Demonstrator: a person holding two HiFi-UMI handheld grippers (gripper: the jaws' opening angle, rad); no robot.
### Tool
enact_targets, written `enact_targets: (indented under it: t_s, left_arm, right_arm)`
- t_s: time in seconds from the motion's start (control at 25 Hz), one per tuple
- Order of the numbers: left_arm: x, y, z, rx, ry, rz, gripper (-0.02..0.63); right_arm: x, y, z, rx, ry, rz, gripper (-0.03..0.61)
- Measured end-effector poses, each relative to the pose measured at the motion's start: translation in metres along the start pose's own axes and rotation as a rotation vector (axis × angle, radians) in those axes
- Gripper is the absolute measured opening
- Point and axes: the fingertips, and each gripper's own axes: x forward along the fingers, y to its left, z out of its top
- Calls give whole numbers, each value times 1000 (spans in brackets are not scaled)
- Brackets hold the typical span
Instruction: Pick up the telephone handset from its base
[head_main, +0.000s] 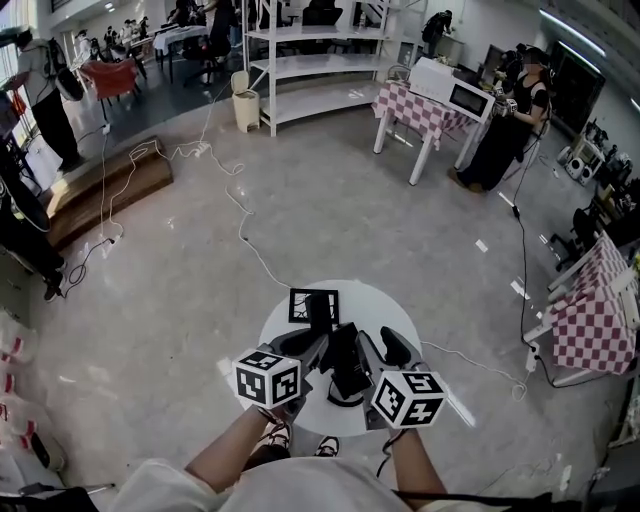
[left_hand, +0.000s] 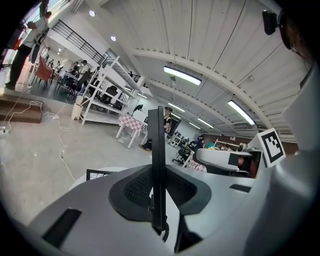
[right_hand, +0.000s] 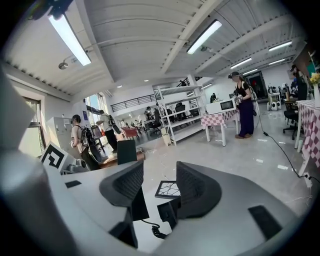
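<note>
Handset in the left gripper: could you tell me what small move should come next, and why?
Probably lift the left gripper gently upward: its jaws clamp the handset upright, the coiled cord trails below it, and the right gripper is open and empty.

A black-framed card (head_main: 313, 305), perhaps crack-patterned, lies on the round white table (head_main: 385, 305). Beyond, a white cable (head_main: 250, 235) snakes over the floor (head_main: 350, 200); farther off stand shelving (head_main: 315, 60) and a microwave (head_main: 447, 88) on a checked-cloth table (head_main: 415, 112).
</note>
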Motion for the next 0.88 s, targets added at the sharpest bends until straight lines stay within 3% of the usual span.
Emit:
enact_targets:
  t_s: [0.44,0.88]
  left_arm:
    - [-6,-12,15,120,-34,-24,85]
    - [-7,-21,17,225,-38,-36,84]
  right_arm:
    - [16,49,14,-79,26,154,262]
    - [23,70,10,-119,60,211,279]
